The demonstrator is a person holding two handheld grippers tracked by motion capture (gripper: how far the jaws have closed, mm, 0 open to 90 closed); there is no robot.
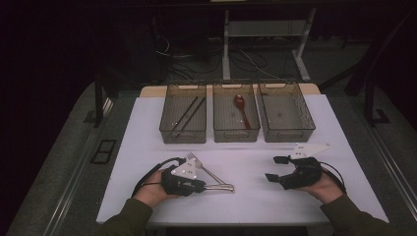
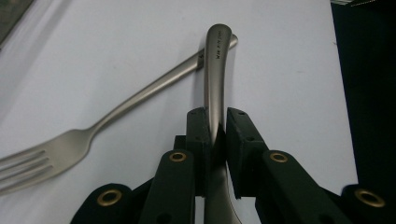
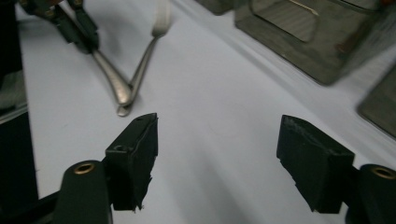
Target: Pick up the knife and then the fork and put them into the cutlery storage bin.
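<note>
Left claw (image 2: pixel 215 135) clamped tight on a metal handle (image 2: pixel 215 79), lying on the worktop (image 2: pixel 280 70) and crossing the fork (image 2: pixel 93 130) at its tip. Right claw (image 3: pixel 217 168) wide open, empty, over bare worktop nearby.

Matt brushed-metal fork (image 2: pixel 70 148), smooth white tabletop (image 2: pixel 289 84)

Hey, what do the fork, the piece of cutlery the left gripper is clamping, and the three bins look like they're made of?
The fork looks like brushed stainless steel: grey, with a soft satin sheen. The clamped handle seems the same metal, with stamped lettering near its end; the left gripper hides its head. The three bins look like smoky translucent plastic, since their contents show through the walls.
</note>
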